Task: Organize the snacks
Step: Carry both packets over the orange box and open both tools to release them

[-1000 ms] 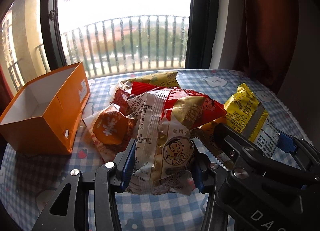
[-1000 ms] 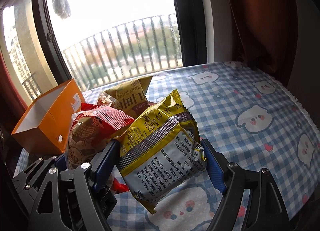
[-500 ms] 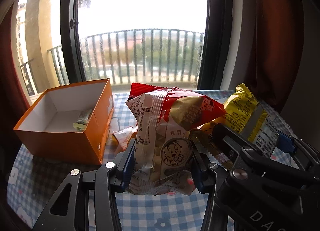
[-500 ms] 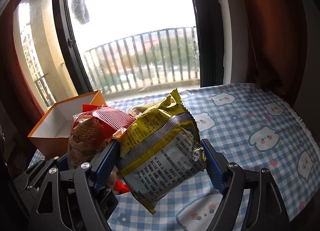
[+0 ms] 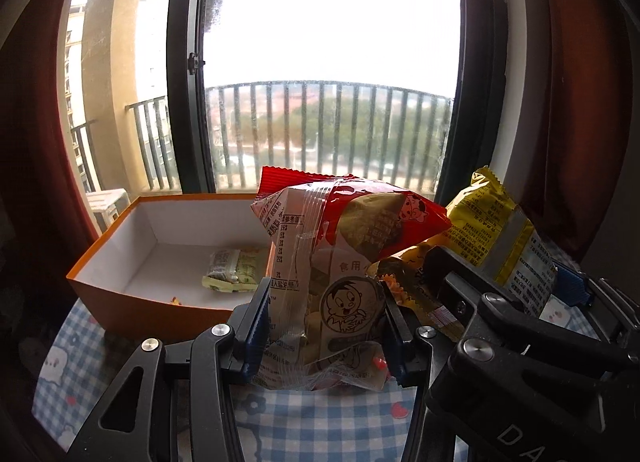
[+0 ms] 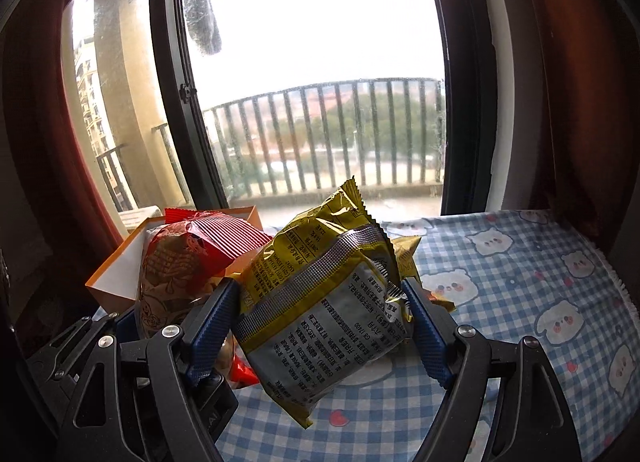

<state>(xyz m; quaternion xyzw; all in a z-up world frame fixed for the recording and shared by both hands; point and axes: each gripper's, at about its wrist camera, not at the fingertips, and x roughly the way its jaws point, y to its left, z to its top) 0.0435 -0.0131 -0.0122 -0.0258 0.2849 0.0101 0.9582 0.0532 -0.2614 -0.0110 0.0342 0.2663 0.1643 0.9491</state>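
Note:
My left gripper [image 5: 324, 326] is shut on a red and clear snack bag [image 5: 340, 262] with a cartoon boy on it, held above the table just right of the open orange box [image 5: 140, 302]. One small yellow-green packet [image 5: 234, 270] lies inside the box. My right gripper [image 6: 320, 326] is shut on a yellow and silver snack bag [image 6: 320, 294], held up beside the left one. The yellow bag also shows in the left wrist view [image 5: 496, 238], and the red bag in the right wrist view [image 6: 184, 262]. The orange box [image 6: 116, 282] shows behind it.
A blue checked tablecloth with bear prints [image 6: 540, 282] covers the table. Another yellow packet [image 6: 408, 254] lies on it behind my right gripper. A large window with balcony railing [image 5: 328, 134] stands just beyond the table, with dark red curtains [image 5: 580, 102] at the right.
Both grippers have lifted their bags off the pile and swung left toward the orange box. The box interior and its packet have come into view.

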